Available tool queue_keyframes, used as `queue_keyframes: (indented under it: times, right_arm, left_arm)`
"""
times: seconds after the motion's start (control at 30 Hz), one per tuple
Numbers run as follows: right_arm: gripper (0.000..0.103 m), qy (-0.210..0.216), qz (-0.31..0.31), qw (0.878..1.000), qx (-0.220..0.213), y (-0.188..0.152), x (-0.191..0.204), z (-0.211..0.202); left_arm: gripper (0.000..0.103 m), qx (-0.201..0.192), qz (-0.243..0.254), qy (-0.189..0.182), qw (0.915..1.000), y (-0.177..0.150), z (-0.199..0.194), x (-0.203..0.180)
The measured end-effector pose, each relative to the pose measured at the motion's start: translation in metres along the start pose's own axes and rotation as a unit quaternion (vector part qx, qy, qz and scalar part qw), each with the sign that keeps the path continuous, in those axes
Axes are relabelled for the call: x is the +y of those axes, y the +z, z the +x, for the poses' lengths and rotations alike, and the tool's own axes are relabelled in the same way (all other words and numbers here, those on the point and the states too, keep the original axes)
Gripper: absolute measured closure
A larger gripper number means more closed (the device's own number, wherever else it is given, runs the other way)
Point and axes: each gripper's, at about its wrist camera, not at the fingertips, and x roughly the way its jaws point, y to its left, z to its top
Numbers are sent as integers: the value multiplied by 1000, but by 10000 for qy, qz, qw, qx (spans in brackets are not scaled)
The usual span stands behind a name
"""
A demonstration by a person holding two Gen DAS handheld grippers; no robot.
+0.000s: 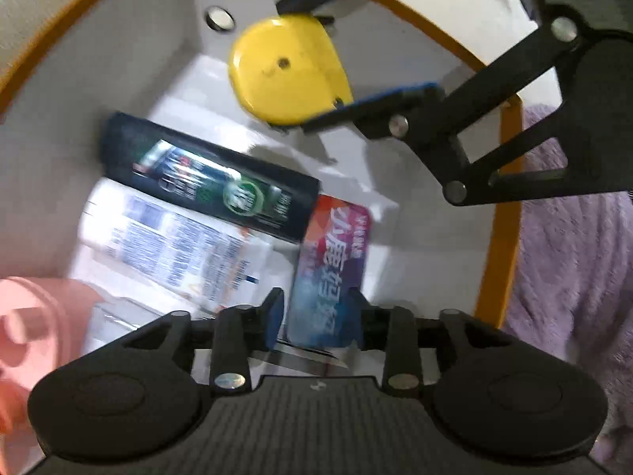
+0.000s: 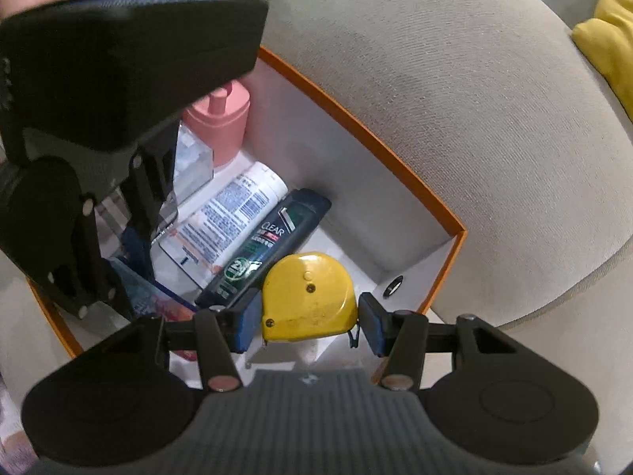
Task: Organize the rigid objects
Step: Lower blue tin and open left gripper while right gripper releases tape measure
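**Box nearly packed; tape measure and card going in**

Landmark: the white box (image 2: 356, 182) with orange rim, sitting against a grey cushion (image 2: 455, 99).

- Right claw (image 2: 308, 316) grips a yellow tape measure (image 2: 312, 297), pads on both sides, low inside the box near the corner that has a metal eyelet (image 2: 393, 285). Judged: placed or about to be, not released.
- Left claw (image 1: 316, 316) is partly open around a colourful card (image 1: 332, 269). The card stands between the pads near the box floor; whether the pads press on it cannot be told.
- Already lying in the box: a dark shampoo bottle (image 2: 269, 245), label reads "CLEAR"; beside it a white tube (image 2: 233, 213) with fine print, too small to read; a pink bottle (image 2: 221, 122) upright at the far wall; a clear plastic case (image 2: 190, 166) next to it.
- Card carries large Chinese characters, blurred, not legible.
- Left to do, judged: let go of both items and pull out. Nothing else waiting outside the box is visible.
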Motion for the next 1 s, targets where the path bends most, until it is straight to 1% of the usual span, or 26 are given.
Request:
queue_keyframes:
  times: [0.1, 0.17, 0.2, 0.3, 0.4, 0.53, 0.6, 0.63, 0.73, 0.8, 0.93, 1.0]
  right_arm:
    - [48, -52, -206, 9998, 50, 1, 0, 4]
    - [48, -95, -413, 9991, 70, 2, 2, 7]
    - [48, -108, -535, 9985, 86, 3, 3, 8]
    - [48, -35, -900, 9958, 156, 5, 6, 13]
    - [48, 61, -1160, 9926, 356, 7, 8, 23]
    - [48, 125, -1567, 9853, 672, 10, 12, 42]
    - [48, 176, -1614, 9834, 813, 12, 12, 50]
    - [48, 215, -1602, 9830, 867, 13, 12, 53]
    - [48, 332, -1486, 9836, 967, 14, 9, 60]
    - [48, 351, -1482, 9832, 1003, 15, 10, 62]
    - [48, 264, -1554, 9820, 1043, 15, 15, 62]
    - [47, 197, -1560, 9822, 1029, 15, 17, 60]
  left_arm:
    - [60, -91, 80, 197, 9997, -4, -6, -4]
    - [68, -101, 120, 220, 9996, -6, -7, -11]
    - [69, -155, 122, 311, 9993, -9, -9, -14]
    - [69, -273, -20, 576, 9980, -13, -13, -22]
    - [69, -407, -221, 909, 9948, -20, -22, -28]
    - [69, -628, -393, 1095, 9912, -29, -35, -34]
    - [69, -764, -496, 1146, 9892, -33, -42, -35]
    - [69, -844, -574, 1157, 9880, -34, -54, -32]
    - [69, -1081, -783, 1118, 9847, -38, -66, -36]
    - [69, -1144, -860, 1133, 9832, -41, -72, -38]
    - [68, -1178, -959, 1274, 9802, -43, -71, -44]
    - [67, -1226, -1019, 1307, 9785, -44, -73, -47]
